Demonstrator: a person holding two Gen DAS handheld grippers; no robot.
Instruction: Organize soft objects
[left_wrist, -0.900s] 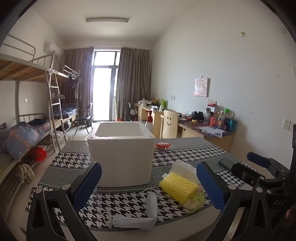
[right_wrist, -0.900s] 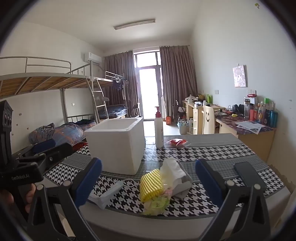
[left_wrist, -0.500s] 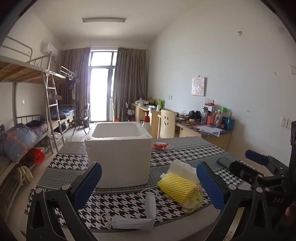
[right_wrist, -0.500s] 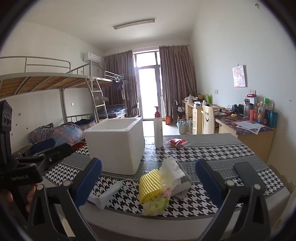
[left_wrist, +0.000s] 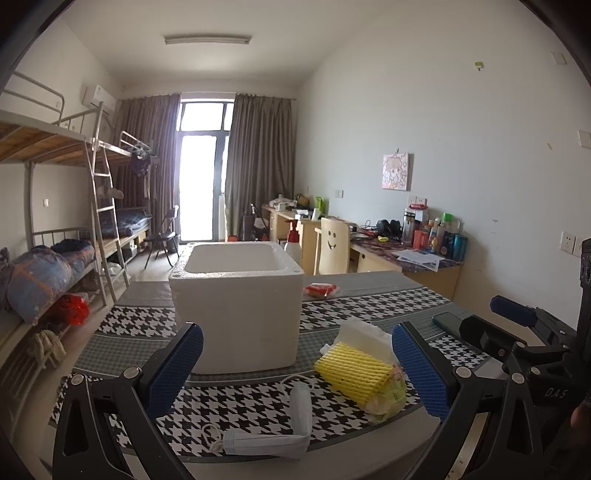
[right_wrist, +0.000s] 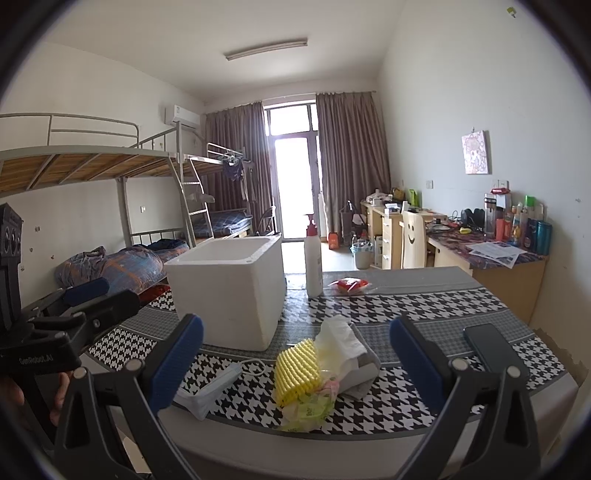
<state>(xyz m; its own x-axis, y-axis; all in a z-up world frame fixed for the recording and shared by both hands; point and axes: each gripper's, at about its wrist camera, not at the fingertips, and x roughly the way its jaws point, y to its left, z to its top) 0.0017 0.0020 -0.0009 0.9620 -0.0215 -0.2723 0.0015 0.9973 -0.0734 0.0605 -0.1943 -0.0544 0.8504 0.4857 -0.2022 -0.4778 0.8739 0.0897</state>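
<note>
- Soft yellow ribbed foam sleeve (left_wrist: 352, 371) and crumpled white tissue (left_wrist: 364, 331) are lying beside the white foam box (left_wrist: 236, 306).
- I'm holding my left gripper (left_wrist: 295, 365) and right gripper (right_wrist: 295, 360) spread wide, both gripping nothing.

Matt white foam box (left_wrist: 236, 295), ribbed yellow foam netting (left_wrist: 352, 371), crumpled tissue paper (right_wrist: 341, 339), houndstooth cloth table cover (left_wrist: 240, 406)

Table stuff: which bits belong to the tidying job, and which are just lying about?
Job: face mask, yellow foam net, tissue, green wrapper, foam box.
Lying about: phone, pump bottle, red packet.
</note>
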